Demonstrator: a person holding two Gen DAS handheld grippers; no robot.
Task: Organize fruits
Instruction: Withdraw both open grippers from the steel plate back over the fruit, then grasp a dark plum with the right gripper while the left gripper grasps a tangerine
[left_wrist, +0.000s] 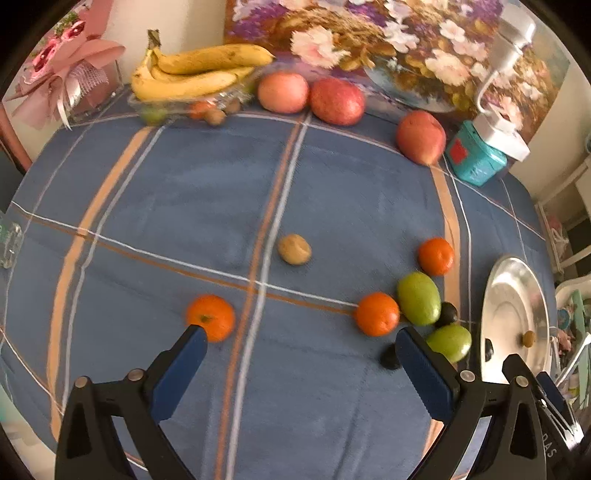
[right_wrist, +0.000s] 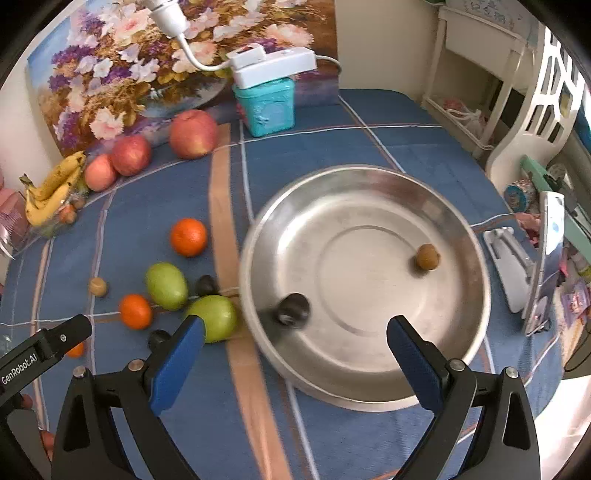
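Note:
My left gripper (left_wrist: 301, 338) stands open above the blue cloth with nothing between its fingers; an orange (left_wrist: 210, 317) lies just beyond its left fingertip. Farther off lie a small brown fruit (left_wrist: 294, 249), two more oranges (left_wrist: 377, 314), two green fruits (left_wrist: 419, 298) and two dark fruits (left_wrist: 390, 357). My right gripper (right_wrist: 295, 326) is open over the near rim of the steel bowl (right_wrist: 369, 173). Inside the bowl are a blurred dark fruit (right_wrist: 291, 309), free of the pads, and a small brown fruit (right_wrist: 427, 256).
Three apples (left_wrist: 337, 100), a bunch of bananas (left_wrist: 195, 70) on a clear tray and a teal tin (left_wrist: 474, 157) with a white lamp line the back edge by a flower painting. White furniture (right_wrist: 517, 140) and a phone stand (right_wrist: 546, 258) crowd the table's right side.

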